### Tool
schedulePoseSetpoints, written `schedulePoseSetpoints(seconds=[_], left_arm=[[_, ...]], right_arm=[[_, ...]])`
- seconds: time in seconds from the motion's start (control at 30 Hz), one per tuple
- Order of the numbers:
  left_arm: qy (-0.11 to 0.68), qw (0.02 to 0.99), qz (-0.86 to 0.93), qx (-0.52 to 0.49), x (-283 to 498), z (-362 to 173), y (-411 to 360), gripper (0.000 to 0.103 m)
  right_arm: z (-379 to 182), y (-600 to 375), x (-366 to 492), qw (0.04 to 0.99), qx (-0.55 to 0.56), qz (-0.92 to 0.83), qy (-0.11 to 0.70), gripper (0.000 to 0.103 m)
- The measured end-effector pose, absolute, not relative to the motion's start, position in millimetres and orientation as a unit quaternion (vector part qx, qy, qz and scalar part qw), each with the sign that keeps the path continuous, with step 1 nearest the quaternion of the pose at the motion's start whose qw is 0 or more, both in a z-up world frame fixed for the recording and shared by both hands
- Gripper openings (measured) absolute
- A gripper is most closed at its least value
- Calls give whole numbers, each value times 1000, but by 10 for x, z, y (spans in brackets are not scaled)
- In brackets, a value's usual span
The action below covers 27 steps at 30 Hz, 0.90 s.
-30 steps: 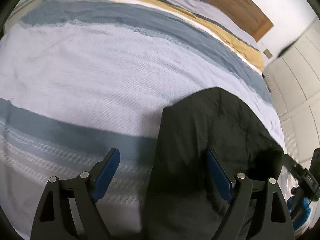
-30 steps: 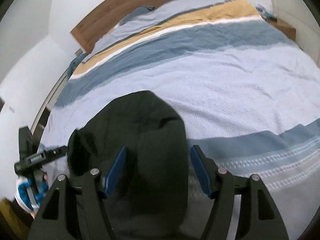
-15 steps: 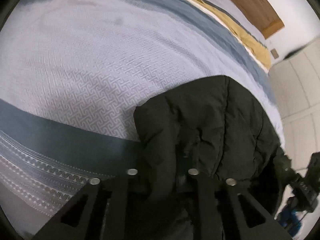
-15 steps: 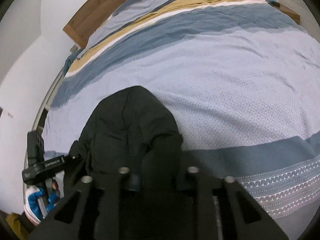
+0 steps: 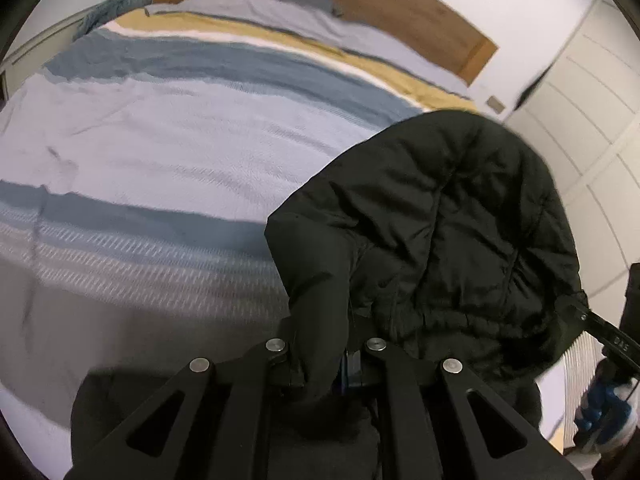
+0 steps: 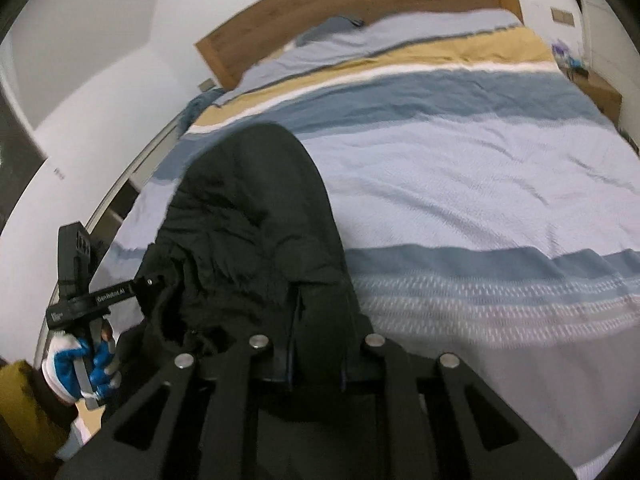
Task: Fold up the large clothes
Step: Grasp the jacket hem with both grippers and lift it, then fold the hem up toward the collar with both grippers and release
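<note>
The left gripper (image 5: 322, 354) sits at the bottom centre of its frame, its fingers drawn together on a fold of the black jacket (image 5: 440, 240). The jacket billows up from the pinch toward the right of the frame, its quilted hood-like bulk covering the far right edge of the bed (image 5: 180, 152). At the right edge of this view part of the right gripper (image 5: 608, 344) pokes in, gripping the jacket's other side.

In the right wrist view, the right gripper (image 6: 316, 364) is likewise at the bottom centre, its fingers clamped on a thick roll of the jacket (image 6: 248, 220), which rises in a dark hump left of centre. The left gripper (image 6: 84, 296) shows at the lower left, held by a blue and white glove (image 6: 76, 368). The striped bedspread fills the right and upper parts of the frame, with a wooden headboard (image 6: 360, 12) along the top. Motion blur softens the bedding, so whether the jacket's lower hem touches the bed is unclear.
</note>
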<state>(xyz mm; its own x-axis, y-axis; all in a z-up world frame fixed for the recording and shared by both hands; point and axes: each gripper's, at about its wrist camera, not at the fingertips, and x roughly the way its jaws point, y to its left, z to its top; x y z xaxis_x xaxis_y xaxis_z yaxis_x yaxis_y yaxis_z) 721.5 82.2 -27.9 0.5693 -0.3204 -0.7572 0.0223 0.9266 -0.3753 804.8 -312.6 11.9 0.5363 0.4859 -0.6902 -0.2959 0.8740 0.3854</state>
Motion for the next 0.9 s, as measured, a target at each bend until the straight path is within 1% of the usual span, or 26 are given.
schedulePoseSetpoints(seconds=[0.1, 0.27, 0.43, 0.53, 0.7, 0.77, 0.83, 0.87, 0.9], left_arm=[[453, 870, -106, -164, 6838, -292, 866, 9], [472, 858, -113, -168, 6292, -590, 929, 9], [484, 852, -106, -169, 6061, -867, 864, 9], [488, 855, -98, -144, 6062, -928, 803, 10], [493, 855, -88, -137, 6089, -918, 766, 14], [493, 856, -88, -131, 6036, -908, 747, 14], [495, 856, -86, -122, 6022, -906, 740, 17], [495, 856, -86, -121, 5984, -911, 752, 17], [496, 856, -85, -121, 5964, -899, 755, 18]], right_arm=[[94, -3190, 7712, 867, 126, 228, 425, 14], [-197, -3328, 7243, 857, 162, 220, 438, 14], [-593, -3439, 6937, 848, 177, 203, 457, 14], [-732, -3423, 6922, 850, 165, 192, 463, 14], [-731, -3370, 6899, 854, 151, 187, 462, 15], [-693, -3353, 6866, 857, 135, 186, 461, 16], [-644, -3327, 6842, 859, 117, 184, 463, 16], [-623, -3322, 6825, 860, 110, 182, 463, 17], [-600, -3326, 6803, 861, 106, 180, 464, 20]])
